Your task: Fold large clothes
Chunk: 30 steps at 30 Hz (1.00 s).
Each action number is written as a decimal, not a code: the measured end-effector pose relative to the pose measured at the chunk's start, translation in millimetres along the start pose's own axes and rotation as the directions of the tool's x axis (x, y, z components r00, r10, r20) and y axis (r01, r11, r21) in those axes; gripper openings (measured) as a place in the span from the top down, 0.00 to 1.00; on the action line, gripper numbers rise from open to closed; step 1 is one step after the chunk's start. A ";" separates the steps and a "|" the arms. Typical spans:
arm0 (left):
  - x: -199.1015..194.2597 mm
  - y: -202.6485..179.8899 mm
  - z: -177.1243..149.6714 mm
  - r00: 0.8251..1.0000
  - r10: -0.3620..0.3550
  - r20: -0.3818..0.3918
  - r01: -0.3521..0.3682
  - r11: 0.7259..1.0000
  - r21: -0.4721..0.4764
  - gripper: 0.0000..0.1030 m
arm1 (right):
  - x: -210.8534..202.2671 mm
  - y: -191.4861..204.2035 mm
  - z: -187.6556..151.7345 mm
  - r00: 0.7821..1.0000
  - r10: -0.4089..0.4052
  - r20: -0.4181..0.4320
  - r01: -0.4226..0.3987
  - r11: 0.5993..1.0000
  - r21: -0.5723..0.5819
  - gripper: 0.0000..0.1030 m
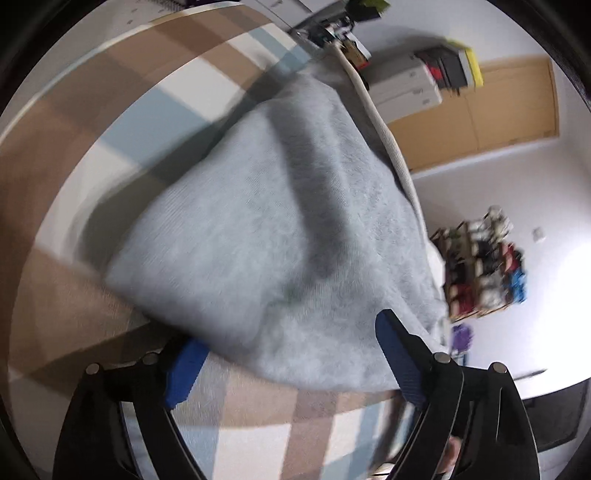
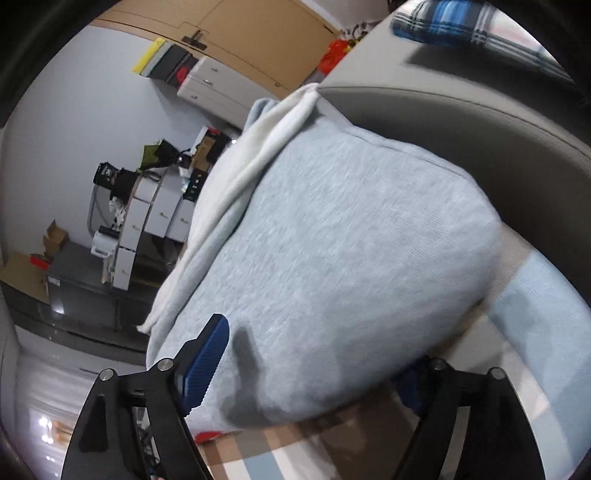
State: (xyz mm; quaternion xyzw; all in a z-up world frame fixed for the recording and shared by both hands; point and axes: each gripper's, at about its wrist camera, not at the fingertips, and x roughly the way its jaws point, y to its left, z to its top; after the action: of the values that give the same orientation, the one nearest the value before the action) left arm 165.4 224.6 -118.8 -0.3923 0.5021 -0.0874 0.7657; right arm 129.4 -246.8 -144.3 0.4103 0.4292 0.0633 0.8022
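One pale blue-grey sweatshirt (image 1: 258, 229) lies folded on a bed covered with a checked sheet (image 1: 122, 88) of brown, white and light blue squares; a white lining or second layer (image 2: 258, 147) shows along one edge of the garment in the right wrist view. Two tools are in sight, one per camera. The left tool (image 1: 284, 354) stands wide, its two blue-padded fingers (image 1: 399, 354) straddling the near edge of the sweatshirt with the cloth between them but not pinched. The right tool (image 2: 306, 365) is likewise spread wide over the opposite edge of the garment, one blue finger (image 2: 207, 362) resting against the fabric and the other mostly hidden under the fold. Beyond the bed, a grey padded headboard or cushion (image 2: 461, 122) curves past the sweatshirt, and one plaid blue item (image 2: 461, 22) lies further back. The room has white walls, wooden doors (image 1: 498, 103), a white drawer unit (image 1: 406, 88) and one cluttered shelf rack (image 1: 480, 269).
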 end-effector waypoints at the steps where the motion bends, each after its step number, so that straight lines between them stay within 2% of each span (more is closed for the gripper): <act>1: 3.6 -3.6 4.2 1.000 0.010 0.003 -0.010 1.000 0.016 0.18 | 2.5 1.7 1.5 1.000 0.004 0.000 -0.004 1.000 0.000 0.14; 4: 6.7 -4.4 7.4 1.000 -0.003 0.011 0.003 1.000 0.007 0.18 | 8.6 6.5 5.8 1.000 0.017 0.010 -0.017 1.000 0.005 0.01; 7: 8.6 1.4 12.7 0.999 -0.047 0.023 0.048 0.998 -0.032 0.22 | 13.5 12.8 9.3 0.999 -0.008 0.046 0.009 1.000 -0.027 0.00; 9: 8.4 7.8 15.3 0.999 -0.048 0.018 0.049 0.997 -0.056 0.59 | 16.5 15.9 10.7 0.997 -0.019 0.076 0.022 0.999 -0.046 0.03; 10: 7.5 10.2 15.9 0.999 -0.052 0.016 0.053 0.997 -0.059 0.65 | 17.6 16.1 11.2 0.996 -0.028 0.083 0.033 0.998 -0.057 0.15; 11: 6.9 12.2 16.9 0.998 -0.057 0.020 0.058 0.997 -0.057 0.77 | 19.8 13.6 12.2 0.996 -0.051 0.080 0.056 0.997 -0.062 0.50; 12: 3.3 13.7 14.8 0.998 -0.062 0.027 0.063 0.997 -0.053 0.91 | 20.5 7.6 12.9 0.996 -0.050 0.070 0.054 0.997 -0.056 0.65; 14: -1.3 14.2 13.3 0.996 -0.084 0.037 0.085 0.995 -0.043 0.92 | 15.3 -5.5 14.8 0.998 0.018 0.060 -0.018 1.000 -0.012 0.90; 17: -8.7 13.3 9.0 0.992 -0.100 0.072 0.103 0.994 -0.040 0.94 | 2.7 -6.1 14.5 0.997 0.014 0.073 -0.011 0.999 -0.038 0.93; 20: -16.8 11.1 2.1 0.989 -0.095 0.114 0.100 0.994 -0.038 0.94 | -6.7 12.6 8.5 0.993 -0.047 0.107 0.064 0.986 -0.155 0.93; 21: -21.0 9.2 -2.6 0.987 -0.092 0.129 0.097 0.995 -0.037 0.94 | -9.2 20.0 5.9 0.990 -0.070 0.120 0.094 0.974 -0.207 0.93; 23: -28.1 7.1 -7.4 0.987 -0.087 0.136 0.091 0.995 -0.027 0.95 | -15.0 39.1 -3.4 0.976 -0.128 0.178 0.184 0.920 -0.345 0.93; 24: -32.4 7.7 -7.7 0.986 -0.088 0.144 0.092 0.995 -0.023 0.99 | -17.9 46.3 -9.4 0.968 -0.148 0.203 0.220 0.891 -0.398 0.93; 27: -52.5 3.6 -12.7 0.977 -0.097 0.189 0.098 0.995 0.008 0.99 | -24.4 56.3 -22.3 0.951 -0.179 0.252 0.283 0.833 -0.476 0.94; 30: -57.6 4.8 -19.8 0.979 -0.106 0.175 0.104 0.994 0.016 0.99 | -35.5 60.7 -31.7 0.933 -0.178 0.314 0.320 0.810 -0.492 0.94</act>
State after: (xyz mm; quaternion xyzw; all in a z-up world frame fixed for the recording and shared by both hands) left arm 119.9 248.2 -85.5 -0.4220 0.4110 -0.0943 0.8026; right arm 98.9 -204.0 -87.9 0.1143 0.3390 0.0210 0.9336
